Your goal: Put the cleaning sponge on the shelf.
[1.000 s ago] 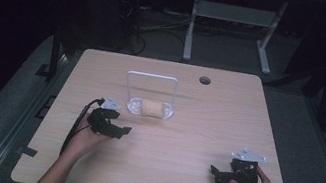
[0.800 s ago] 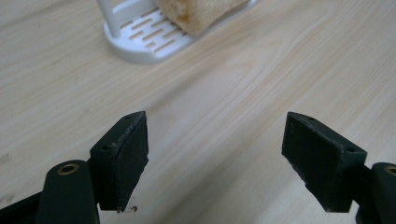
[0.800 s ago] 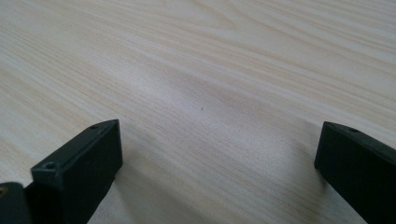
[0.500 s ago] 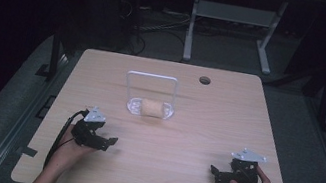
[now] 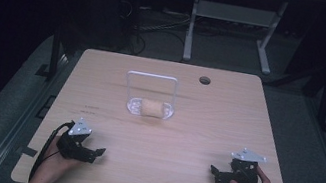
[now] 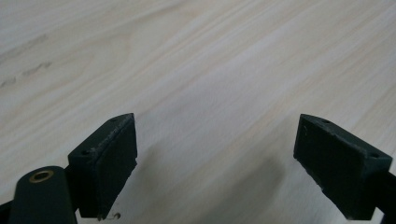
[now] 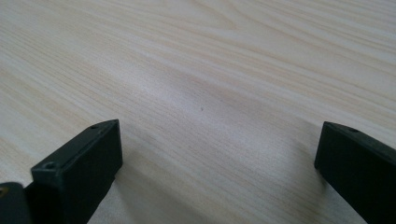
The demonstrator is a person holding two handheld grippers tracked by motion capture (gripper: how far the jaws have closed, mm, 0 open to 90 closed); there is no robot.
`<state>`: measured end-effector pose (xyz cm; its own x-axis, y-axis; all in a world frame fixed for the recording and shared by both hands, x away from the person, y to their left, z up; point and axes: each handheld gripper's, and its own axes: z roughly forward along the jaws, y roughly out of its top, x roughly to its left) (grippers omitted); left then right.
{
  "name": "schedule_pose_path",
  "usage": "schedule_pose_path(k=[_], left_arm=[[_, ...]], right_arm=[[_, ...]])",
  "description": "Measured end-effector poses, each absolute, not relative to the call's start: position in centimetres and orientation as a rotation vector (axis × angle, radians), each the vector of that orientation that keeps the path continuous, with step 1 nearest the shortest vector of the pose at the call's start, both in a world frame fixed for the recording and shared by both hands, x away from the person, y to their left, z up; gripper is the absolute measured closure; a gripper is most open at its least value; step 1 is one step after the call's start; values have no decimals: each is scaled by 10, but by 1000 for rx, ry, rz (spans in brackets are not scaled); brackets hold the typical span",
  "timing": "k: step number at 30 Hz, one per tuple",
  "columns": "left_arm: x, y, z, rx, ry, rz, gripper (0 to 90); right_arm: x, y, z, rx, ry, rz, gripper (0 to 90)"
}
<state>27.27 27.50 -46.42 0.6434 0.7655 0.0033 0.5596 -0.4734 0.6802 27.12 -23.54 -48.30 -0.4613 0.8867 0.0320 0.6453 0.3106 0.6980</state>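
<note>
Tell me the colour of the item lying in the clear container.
Pale tan item, lying in the clear container; best seen in the high view.

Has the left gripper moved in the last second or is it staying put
Yes. The left gripper has pulled back toward the person's edge of the table, farther from the clear stand, which stayed put. Its jaws stand open.
</note>
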Motion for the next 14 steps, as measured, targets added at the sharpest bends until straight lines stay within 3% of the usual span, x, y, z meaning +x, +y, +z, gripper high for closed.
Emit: schedule_pose_path(k=[14], left_arm=[[268, 285, -475, 2181, 945, 412, 128]], right_arm=[[271, -235, -483, 1370, 2225, 931, 7]])
